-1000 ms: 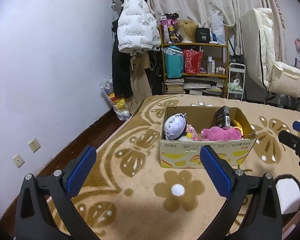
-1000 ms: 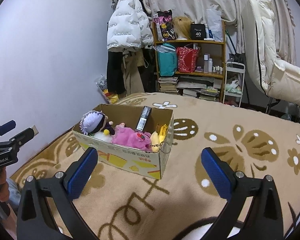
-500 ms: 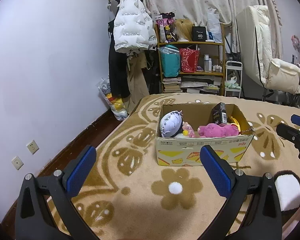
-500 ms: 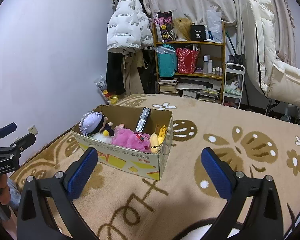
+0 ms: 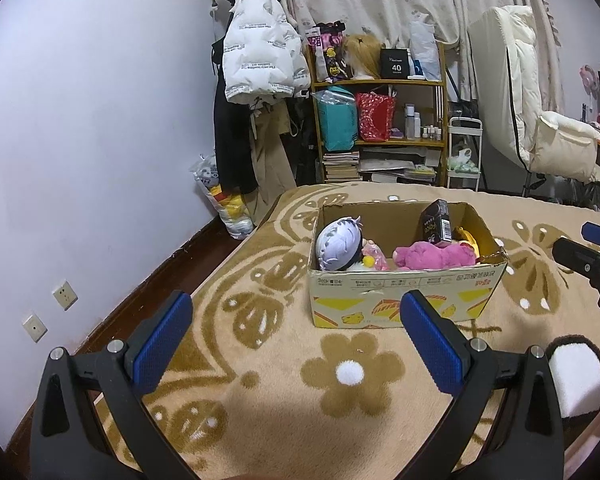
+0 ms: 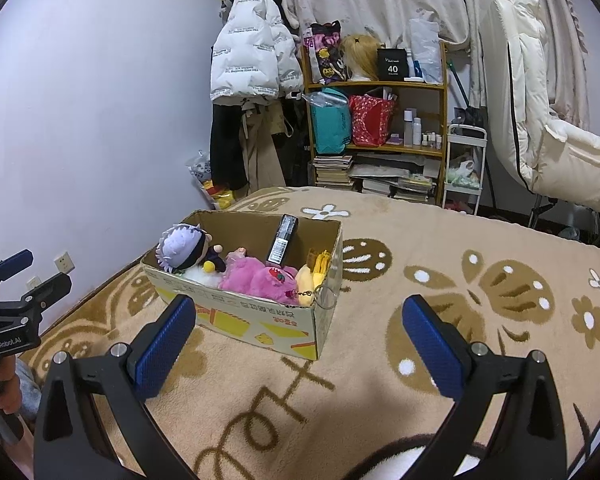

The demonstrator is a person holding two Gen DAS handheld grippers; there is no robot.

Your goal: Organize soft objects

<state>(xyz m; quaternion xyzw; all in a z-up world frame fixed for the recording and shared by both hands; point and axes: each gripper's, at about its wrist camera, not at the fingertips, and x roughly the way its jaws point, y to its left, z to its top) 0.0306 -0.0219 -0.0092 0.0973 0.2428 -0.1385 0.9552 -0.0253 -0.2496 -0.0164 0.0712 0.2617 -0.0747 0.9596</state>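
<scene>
A cardboard box [image 5: 404, 280] sits open on the beige carpet [image 5: 284, 360] with brown flower and butterfly patterns. Inside it, at the left end, lies a plush doll with a pale lilac head [image 5: 338, 244]; beside it toward the middle lies a pink plush toy [image 5: 432, 256], and at the right end a yellow soft toy [image 6: 306, 282] rests against the wall of the box. A dark slim carton [image 5: 436, 228] stands tilted among them, leaning on the far wall.

Behind the box a wooden shelf [image 5: 380, 144] holds bags, books and bottles; a white puffer jacket [image 5: 260, 60] hangs to its left, and a cream recliner chair [image 5: 540, 136] stands to the right. A white and dark brown slipper [image 5: 576, 376] lies on the carpet near the right edge of the left wrist view. Nothing lies between the tongs and the box.

The left tongs [image 5: 296, 344] hover above the carpet just short of the box, spread wide and holding nothing. The right tongs [image 6: 300, 344] hover off the box's right front corner, likewise spread wide and empty.
</scene>
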